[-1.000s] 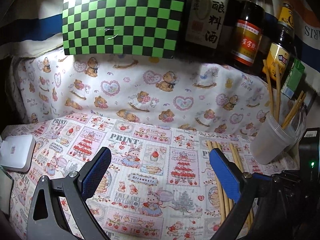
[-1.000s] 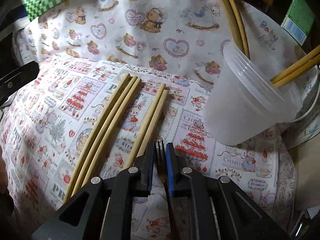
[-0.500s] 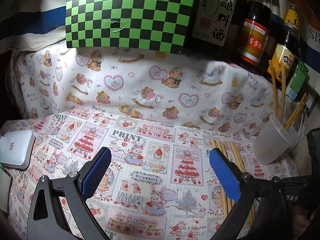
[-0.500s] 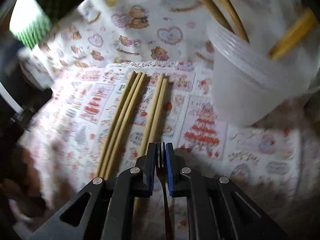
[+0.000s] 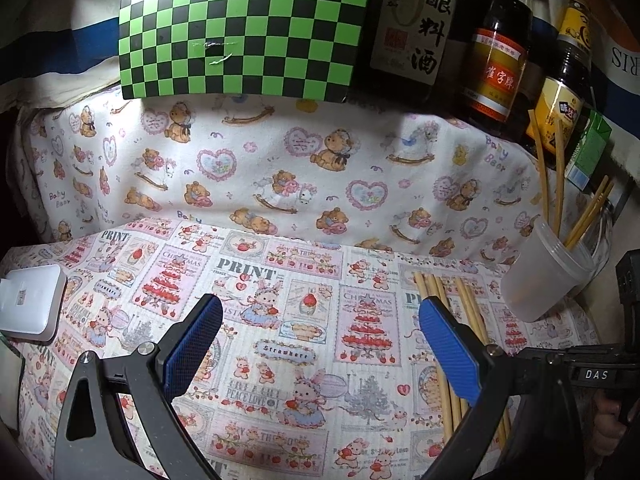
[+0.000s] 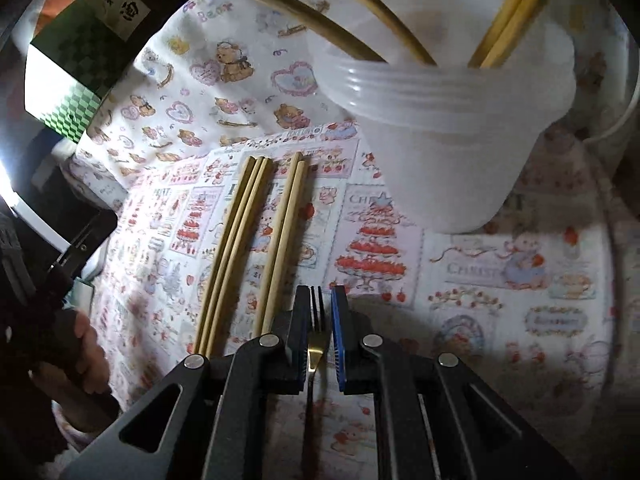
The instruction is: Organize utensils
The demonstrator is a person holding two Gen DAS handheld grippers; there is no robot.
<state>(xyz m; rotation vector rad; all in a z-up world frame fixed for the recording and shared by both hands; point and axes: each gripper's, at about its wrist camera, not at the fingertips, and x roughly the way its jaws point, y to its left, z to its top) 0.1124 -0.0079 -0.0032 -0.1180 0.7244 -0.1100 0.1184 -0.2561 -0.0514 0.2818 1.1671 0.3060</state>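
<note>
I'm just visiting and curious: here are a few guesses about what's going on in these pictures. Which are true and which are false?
1. The right gripper is clamped on a fork. True.
2. The left gripper holds a chopstick. False: its jaws stand wide apart with nothing between them.
3. The plastic cup already has chopsticks standing in it. True.
4. No chopsticks are left on the cloth. False: several still lie side by side on it, left of the cup.
5. The bottles lie toppled on the cloth. False: they stand upright at the back.

right claw [image 6: 321,312] clamping fork [image 6: 318,320] (tines forward), chopsticks [image 6: 256,240]
</note>
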